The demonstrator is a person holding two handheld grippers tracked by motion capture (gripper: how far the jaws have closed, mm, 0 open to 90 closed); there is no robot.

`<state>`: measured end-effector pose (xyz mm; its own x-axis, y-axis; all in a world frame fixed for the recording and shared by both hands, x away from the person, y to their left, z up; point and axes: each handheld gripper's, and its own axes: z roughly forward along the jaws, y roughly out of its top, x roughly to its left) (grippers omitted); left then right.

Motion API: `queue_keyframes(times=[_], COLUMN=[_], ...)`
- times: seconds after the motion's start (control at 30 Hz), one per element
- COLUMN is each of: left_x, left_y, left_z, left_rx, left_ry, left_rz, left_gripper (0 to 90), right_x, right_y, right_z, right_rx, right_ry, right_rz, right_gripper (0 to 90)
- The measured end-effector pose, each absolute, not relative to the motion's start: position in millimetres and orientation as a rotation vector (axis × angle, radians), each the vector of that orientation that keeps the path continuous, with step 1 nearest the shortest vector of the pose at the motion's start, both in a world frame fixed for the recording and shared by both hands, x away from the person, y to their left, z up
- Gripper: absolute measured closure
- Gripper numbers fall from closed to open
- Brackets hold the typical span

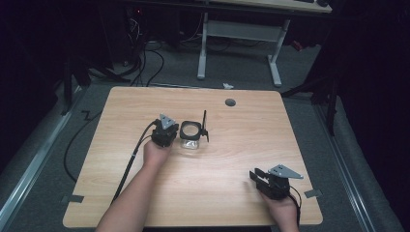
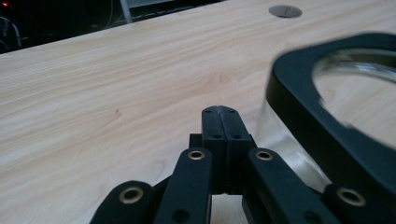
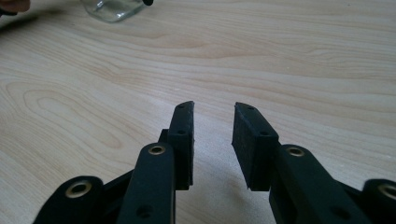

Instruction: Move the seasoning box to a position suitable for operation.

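Glass jar (image 1: 190,137) beside closed left tongs (image 1: 164,131)

A white-legged desk (image 1: 240,36) and cables (image 1: 145,58) lie beyond the table (image 1: 121,193).

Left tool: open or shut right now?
Shut. In its own view the left tool has its two jaws pressed flat together with nothing between them, beside the glass jar, not around it.

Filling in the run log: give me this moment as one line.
left gripper: shut, empty, beside glass jar | right gripper: open, empty, near table edge | jar: upright on wooden table, black hinged lid open
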<state>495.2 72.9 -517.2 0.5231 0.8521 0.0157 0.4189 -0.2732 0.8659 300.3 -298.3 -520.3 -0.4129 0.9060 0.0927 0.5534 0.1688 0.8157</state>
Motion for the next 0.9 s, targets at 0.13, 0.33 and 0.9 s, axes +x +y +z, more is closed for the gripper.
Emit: queue_keyframes(times=[0.13, 0.33, 0.9], left_x=[505.6, 492.3, 430.5], left_y=[68.2, 60.2, 22.2], left_z=[-516.5, -513.8, -516.2], left_rx=[1.865, 1.900, 1.940], left_ry=[1.019, 0.940, 0.829], left_rz=[0.585, 0.541, 0.470], left_gripper=[90.0, 90.0, 90.0], right_x=[301.4, 303.5, 328.3], right_y=[-297.7, -290.2, -241.7], right_z=[-521.2, -522.2, -509.2], right_rx=[1.381, 1.360, 1.293], right_ry=[2.041, 2.061, 2.078], right_rz=[1.131, 1.119, 1.098], right_gripper=[70.5, 74.8, 90.0])
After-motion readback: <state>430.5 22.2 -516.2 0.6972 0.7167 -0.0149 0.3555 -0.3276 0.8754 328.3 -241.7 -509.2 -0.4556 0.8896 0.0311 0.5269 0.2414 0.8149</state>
